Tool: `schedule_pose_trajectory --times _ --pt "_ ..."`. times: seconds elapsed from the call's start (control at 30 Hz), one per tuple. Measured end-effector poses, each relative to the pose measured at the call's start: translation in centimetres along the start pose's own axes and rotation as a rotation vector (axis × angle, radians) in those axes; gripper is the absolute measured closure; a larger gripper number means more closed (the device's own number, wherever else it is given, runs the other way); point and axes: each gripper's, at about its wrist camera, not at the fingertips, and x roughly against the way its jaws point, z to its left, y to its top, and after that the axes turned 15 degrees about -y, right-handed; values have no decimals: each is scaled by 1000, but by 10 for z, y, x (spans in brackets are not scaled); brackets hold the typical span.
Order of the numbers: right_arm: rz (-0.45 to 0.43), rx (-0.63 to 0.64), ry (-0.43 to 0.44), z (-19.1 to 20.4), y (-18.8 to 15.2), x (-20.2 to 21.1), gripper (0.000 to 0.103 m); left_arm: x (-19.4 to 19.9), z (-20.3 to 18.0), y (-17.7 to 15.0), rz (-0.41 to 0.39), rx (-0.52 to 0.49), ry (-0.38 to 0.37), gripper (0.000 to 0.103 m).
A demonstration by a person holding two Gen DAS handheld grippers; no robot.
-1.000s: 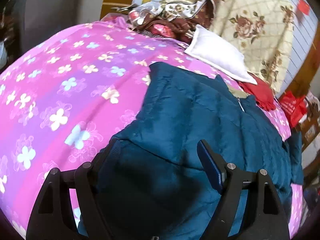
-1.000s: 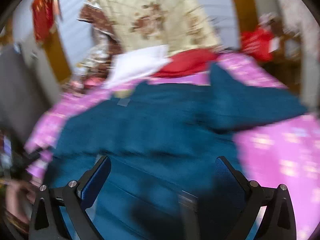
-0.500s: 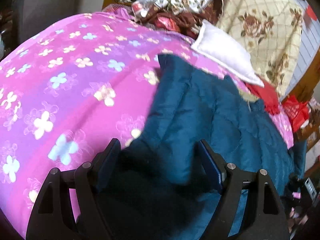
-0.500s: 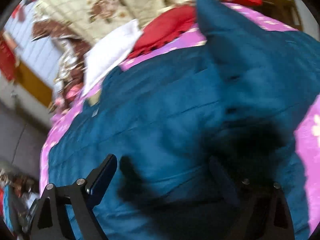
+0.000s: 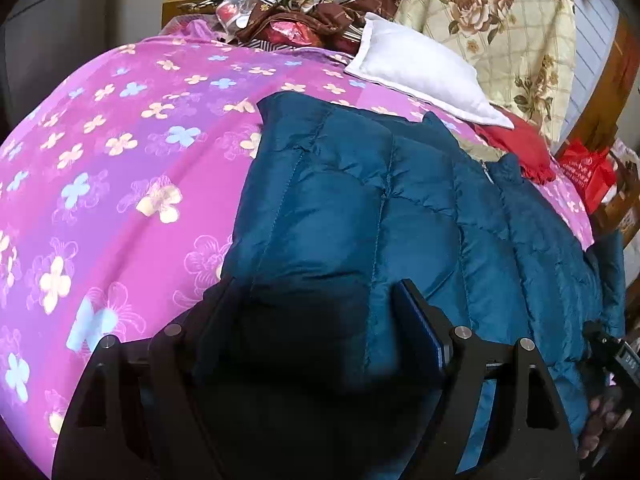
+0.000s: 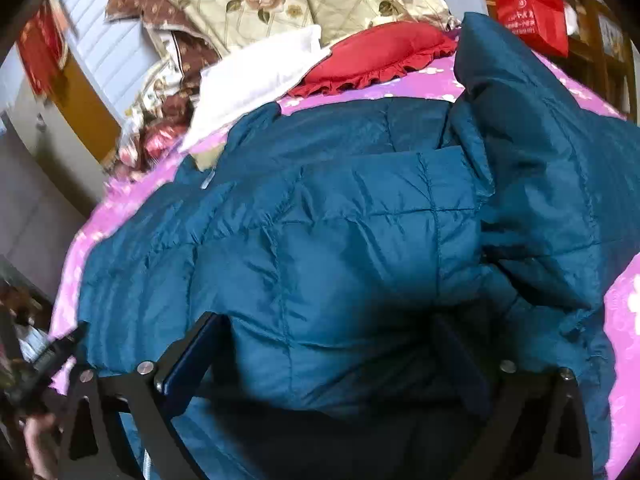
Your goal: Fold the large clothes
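Note:
A teal quilted down jacket (image 5: 400, 200) lies spread on a bed with a pink flowered sheet (image 5: 120, 180). My left gripper (image 5: 314, 292) hangs low over the jacket's left edge. Its jaws are wide, a puffy fold bulges up in shadow between them, and it reads as open. In the right wrist view the jacket (image 6: 340, 220) fills the middle, one sleeve (image 6: 540, 140) folded up at the right. My right gripper (image 6: 328, 322) is close above the jacket. Its jaws are opening, with padded fabric swelling between the fingers but not pinched.
A white pillow (image 5: 420, 68), a red frilled cushion (image 6: 380, 52) and a rose-patterned quilt (image 5: 500, 20) sit at the head of the bed. Brown patterned cloth (image 5: 312, 12) is heaped beyond. A red bag (image 6: 532, 12) stands beside the bed. A hand (image 5: 600, 420) shows at the edge.
Both grippers have come down closer to the jacket, which now fills more of each view. The right view has swung and steadied over the jacket's body. The left has slid along its left edge.

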Motion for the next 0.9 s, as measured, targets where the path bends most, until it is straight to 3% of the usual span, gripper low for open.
schedule_pose_trajectory --times 0.17,0.3,0.4,0.47,0.5,0.6,0.77,0.9 --pt "-1 26 -1 0 0 2 0 11 -4 -4 -35 -2 11 23" --pt "-35 4 0 -1 2 14 0 29 -18 -4 -80 -32 -21 23" --pt "-115 61 -10 8 -1 29 0 12 -24 -8 6 -61 -5 23" --pt "-52 96 -15 13 -4 15 0 -1 -22 -13 50 -68 41 23" --pt "-10 107 -29 14 -6 6 0 -1 -23 -14 48 -78 44 23" --pt "-28 104 -38 12 -6 10 0 2 -25 -14 56 -80 54 23" --pt "-112 26 3 1 -2 32 0 7 -37 -21 41 -108 85 23" --pt "-181 83 -14 16 -5 46 0 1 -45 -27 55 -148 111 23"
